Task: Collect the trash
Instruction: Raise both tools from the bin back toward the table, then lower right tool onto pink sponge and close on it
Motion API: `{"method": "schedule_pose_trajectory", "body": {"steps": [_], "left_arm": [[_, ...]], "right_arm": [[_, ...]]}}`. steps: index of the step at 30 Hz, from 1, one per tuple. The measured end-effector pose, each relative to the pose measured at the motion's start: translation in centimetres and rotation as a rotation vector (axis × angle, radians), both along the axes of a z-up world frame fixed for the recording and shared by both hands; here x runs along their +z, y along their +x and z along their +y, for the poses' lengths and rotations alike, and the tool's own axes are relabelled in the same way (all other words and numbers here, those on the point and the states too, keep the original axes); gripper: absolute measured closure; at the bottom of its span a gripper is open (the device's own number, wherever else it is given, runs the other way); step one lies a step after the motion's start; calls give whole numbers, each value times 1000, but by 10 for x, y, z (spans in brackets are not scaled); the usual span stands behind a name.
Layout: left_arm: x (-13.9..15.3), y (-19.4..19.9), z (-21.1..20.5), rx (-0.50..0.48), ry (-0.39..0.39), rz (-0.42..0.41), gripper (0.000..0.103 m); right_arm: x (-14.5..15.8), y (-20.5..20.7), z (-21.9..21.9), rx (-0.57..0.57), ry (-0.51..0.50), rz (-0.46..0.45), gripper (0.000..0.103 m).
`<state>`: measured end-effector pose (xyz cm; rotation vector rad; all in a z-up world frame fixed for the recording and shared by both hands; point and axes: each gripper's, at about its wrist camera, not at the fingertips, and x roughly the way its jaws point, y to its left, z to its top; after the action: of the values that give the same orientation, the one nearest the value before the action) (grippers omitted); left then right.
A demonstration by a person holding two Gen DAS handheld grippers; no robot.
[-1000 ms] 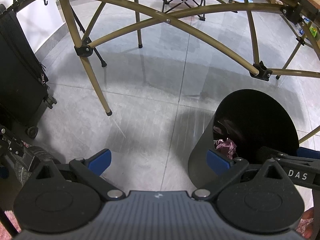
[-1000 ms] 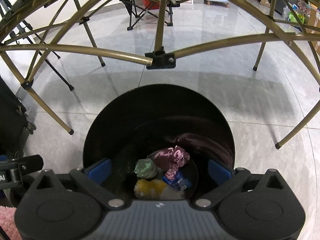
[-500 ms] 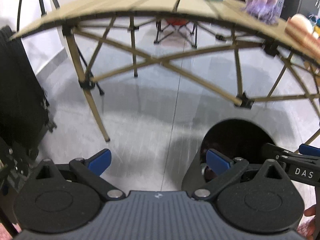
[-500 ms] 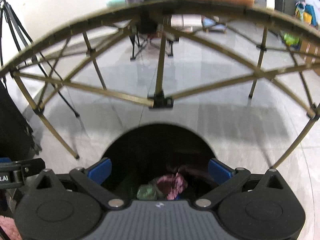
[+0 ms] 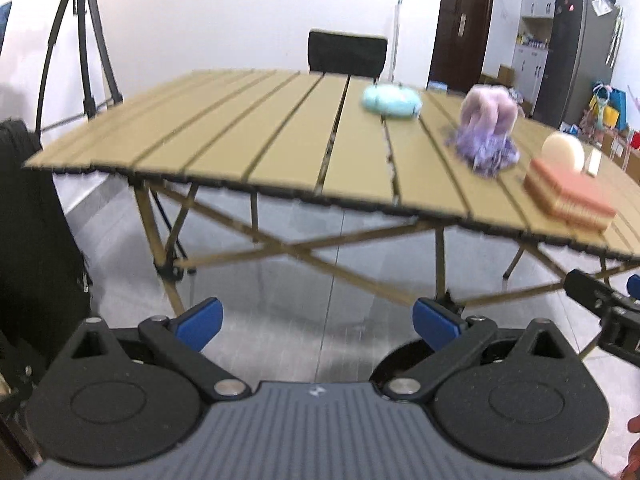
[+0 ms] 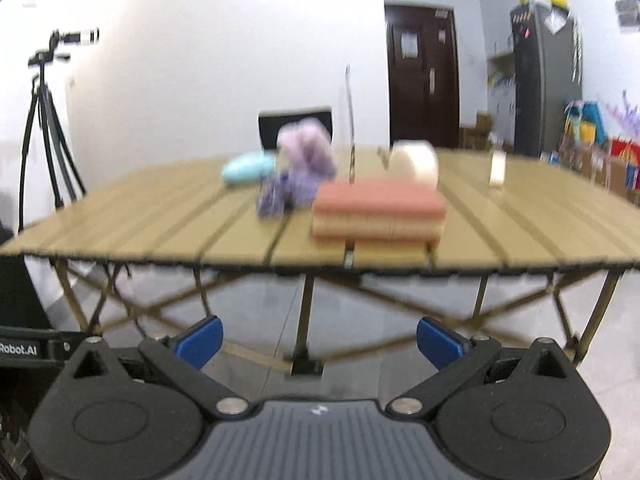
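The bin (image 5: 394, 364) shows only as a dark curved rim on the floor, low between the left tongs (image 5: 318, 320) and below the surface (image 5: 256, 140); which way it points cannot be told. Left tongs and right tongs (image 6: 319, 338) gape wide, both empty. A purple fluffy lump (image 6: 304, 160), a teal pouch (image 6: 248, 168), a folded orange cloth (image 6: 378, 212) and a tape roll (image 6: 414, 162) sit on the surface.

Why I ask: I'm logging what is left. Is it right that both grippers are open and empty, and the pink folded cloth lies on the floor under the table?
Not quite. The pink folded cloth lies on the table, near its front edge, as the right wrist view shows. Both grippers, left gripper and right gripper, are open and empty.
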<state>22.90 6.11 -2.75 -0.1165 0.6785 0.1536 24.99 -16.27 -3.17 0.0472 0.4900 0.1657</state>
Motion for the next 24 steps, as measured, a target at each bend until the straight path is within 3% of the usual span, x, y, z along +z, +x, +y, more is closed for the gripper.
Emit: {"method": "schedule_pose_trajectory", "body": {"steps": [9,24], "left_arm": [[27,25,-10,-24,31,-82,0],[55,84,-22,-84,51,-153,0]], "right_arm": [[33,25,-14,-45,3,-130,0],[36,82,-18,-65,-16,-118,0]]}}
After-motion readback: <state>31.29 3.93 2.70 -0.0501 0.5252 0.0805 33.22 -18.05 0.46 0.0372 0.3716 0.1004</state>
